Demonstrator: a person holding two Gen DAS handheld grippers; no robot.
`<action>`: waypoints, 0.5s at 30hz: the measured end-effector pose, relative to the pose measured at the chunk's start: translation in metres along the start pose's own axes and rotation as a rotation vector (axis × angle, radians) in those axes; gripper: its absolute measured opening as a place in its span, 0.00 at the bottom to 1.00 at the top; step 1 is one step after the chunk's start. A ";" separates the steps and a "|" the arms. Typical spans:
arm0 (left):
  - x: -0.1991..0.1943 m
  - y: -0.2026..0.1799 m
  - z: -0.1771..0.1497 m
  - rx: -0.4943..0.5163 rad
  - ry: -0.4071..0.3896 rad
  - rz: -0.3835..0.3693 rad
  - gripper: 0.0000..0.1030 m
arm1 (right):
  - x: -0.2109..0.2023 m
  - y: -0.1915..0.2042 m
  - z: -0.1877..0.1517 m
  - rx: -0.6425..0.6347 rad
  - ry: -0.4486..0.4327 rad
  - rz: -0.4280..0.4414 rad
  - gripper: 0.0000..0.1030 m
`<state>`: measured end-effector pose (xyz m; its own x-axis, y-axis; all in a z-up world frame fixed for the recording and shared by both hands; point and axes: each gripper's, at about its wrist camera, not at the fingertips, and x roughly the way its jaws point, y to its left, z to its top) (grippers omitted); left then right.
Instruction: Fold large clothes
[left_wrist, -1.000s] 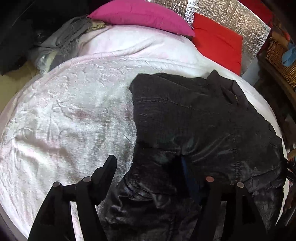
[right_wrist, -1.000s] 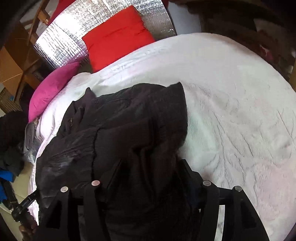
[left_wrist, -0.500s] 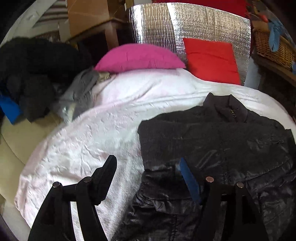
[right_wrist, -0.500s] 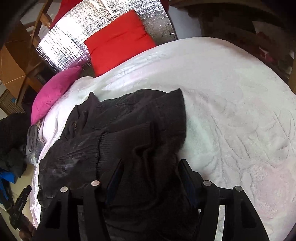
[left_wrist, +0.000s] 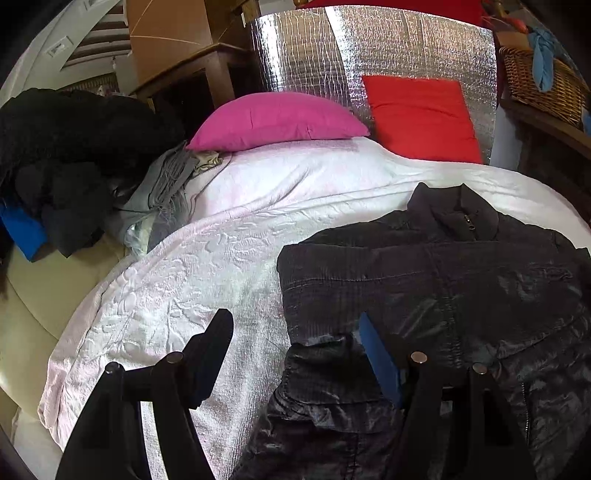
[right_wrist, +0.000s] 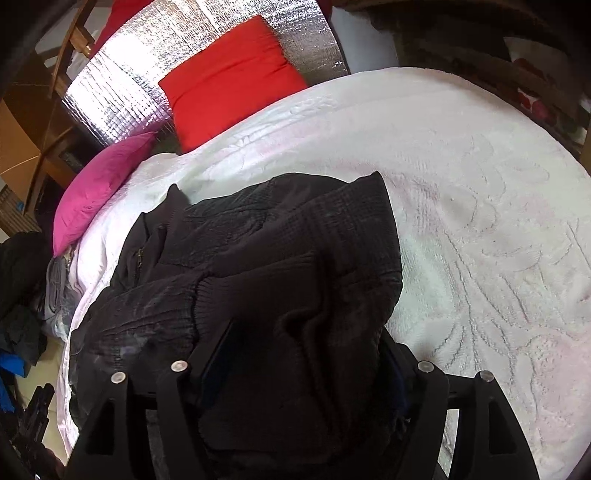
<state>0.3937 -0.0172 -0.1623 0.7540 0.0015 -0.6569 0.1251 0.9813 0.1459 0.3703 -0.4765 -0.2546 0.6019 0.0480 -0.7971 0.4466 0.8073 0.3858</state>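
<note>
Left wrist view first: our left gripper (left_wrist: 295, 350) has its fingers spread wide with nothing between them; one finger (left_wrist: 212, 347) hangs over the white bedspread (left_wrist: 177, 295), the other, with a blue pad, sits over the edge of the black jacket (left_wrist: 443, 280). We cannot tell whether that pad touches the cloth. The jacket lies on the bedspread with its collar toward the pillows and one sleeve folded across its front. Beyond it rest a pink pillow (left_wrist: 277, 120) and a red pillow (left_wrist: 421, 118) against a silver foil panel (left_wrist: 369, 51).

From the right wrist view, our right gripper (right_wrist: 299, 354) has its fingers parted with a thick bunch of the black jacket (right_wrist: 288, 258) filling the gap; we hold that fabric.
</note>
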 end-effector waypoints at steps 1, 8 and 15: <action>0.003 0.000 -0.001 0.000 0.011 -0.001 0.69 | 0.001 0.000 0.000 0.001 0.001 0.000 0.73; 0.047 0.019 -0.008 -0.110 0.228 -0.146 0.82 | 0.002 -0.006 0.004 0.008 0.046 0.052 0.73; 0.077 0.049 -0.021 -0.331 0.334 -0.400 0.82 | 0.005 -0.026 0.007 0.031 0.123 0.190 0.74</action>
<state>0.4443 0.0355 -0.2215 0.4403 -0.3711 -0.8175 0.1093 0.9260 -0.3615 0.3661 -0.5015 -0.2654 0.5923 0.2703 -0.7590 0.3544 0.7587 0.5467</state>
